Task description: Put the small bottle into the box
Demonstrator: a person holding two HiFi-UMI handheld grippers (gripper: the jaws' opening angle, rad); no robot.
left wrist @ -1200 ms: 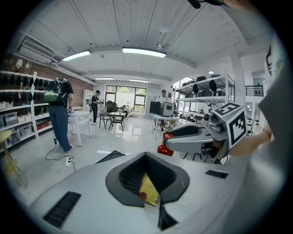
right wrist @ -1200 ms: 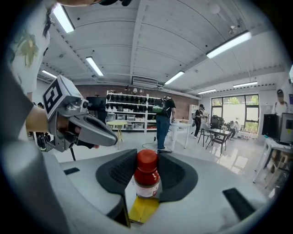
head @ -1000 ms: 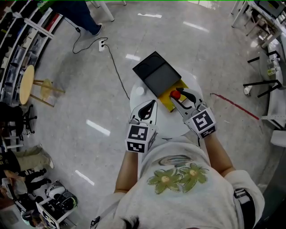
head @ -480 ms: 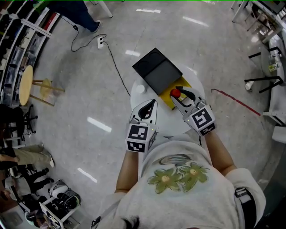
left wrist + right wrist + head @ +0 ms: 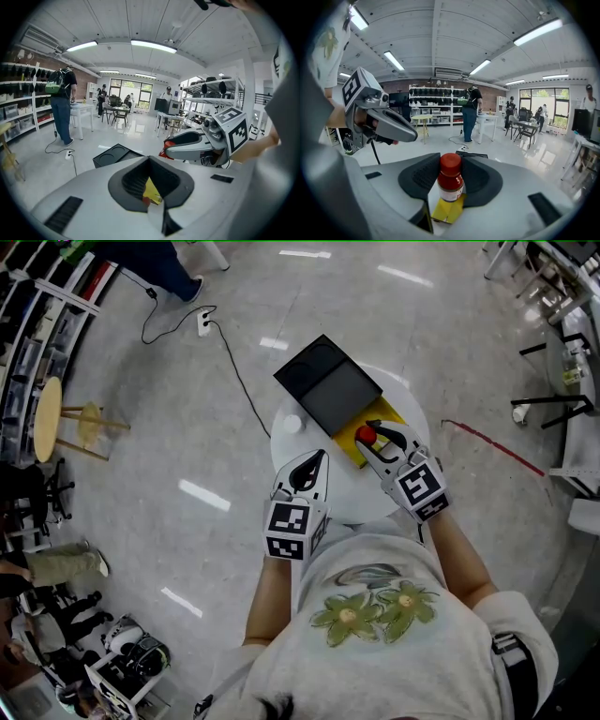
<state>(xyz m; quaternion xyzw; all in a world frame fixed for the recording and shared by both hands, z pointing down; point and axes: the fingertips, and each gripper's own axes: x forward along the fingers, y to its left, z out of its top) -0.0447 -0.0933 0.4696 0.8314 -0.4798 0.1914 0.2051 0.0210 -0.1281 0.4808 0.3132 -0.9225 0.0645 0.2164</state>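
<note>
While the past second has brought almost no change, the right gripper [image 5: 373, 440] keeps its jaws clamped on the small bottle [image 5: 365, 434] just right of centre in the head view. The bottle has barely shifted over the yellow panel [image 5: 391, 417], at the lower right edge of the black box [image 5: 328, 390] on the round white table [image 5: 289, 444]. The placing looks paused rather than finished. The bottle stands upright, long axis vertical, red cap pointing up. Whether it rests on the panel cannot be told. The left gripper [image 5: 314, 465], lower left of it, has its tips together and holds nothing.
</note>
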